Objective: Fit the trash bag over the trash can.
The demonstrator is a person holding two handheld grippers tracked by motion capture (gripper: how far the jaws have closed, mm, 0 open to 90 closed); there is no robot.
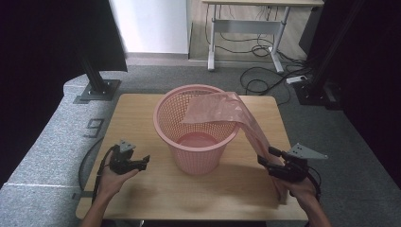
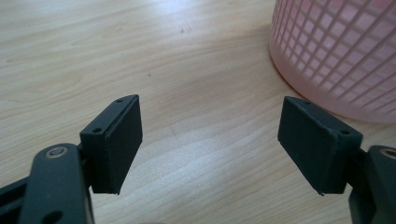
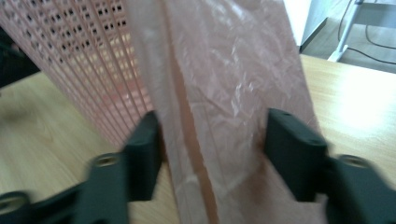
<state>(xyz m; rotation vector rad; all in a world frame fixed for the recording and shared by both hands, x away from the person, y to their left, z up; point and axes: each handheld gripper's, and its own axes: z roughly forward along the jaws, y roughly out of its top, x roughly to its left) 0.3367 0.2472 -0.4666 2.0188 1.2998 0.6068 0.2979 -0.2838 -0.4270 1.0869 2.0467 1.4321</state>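
The right gripper [image 1: 269, 158] has its fingers [image 3: 144, 154] parted to a middling gap, and the thin, crinkled pink plastic bag [image 1: 236, 116] hangs between them. In the right gripper view the bag's folded strip runs down just inside one black pad while the other pad stands at the bag's far edge; whether either pad presses on the film cannot be told, since that view is blurred. The bag drapes from inside the round pink plastic mesh basket [image 1: 196, 125], over its rim on the right, and slopes down to this gripper near the right front corner of the light wooden bench [image 1: 137, 106].

The left gripper [image 1: 137, 163] rests low over the bench at the front left, its fingers [image 2: 114, 144] spread wide with bare wood between them. In the left gripper view the basket's latticed wall stands just beyond one pad, apart from it.

The basket stands upright at the middle of the bench, well apart from the left hand [image 1: 111, 182].
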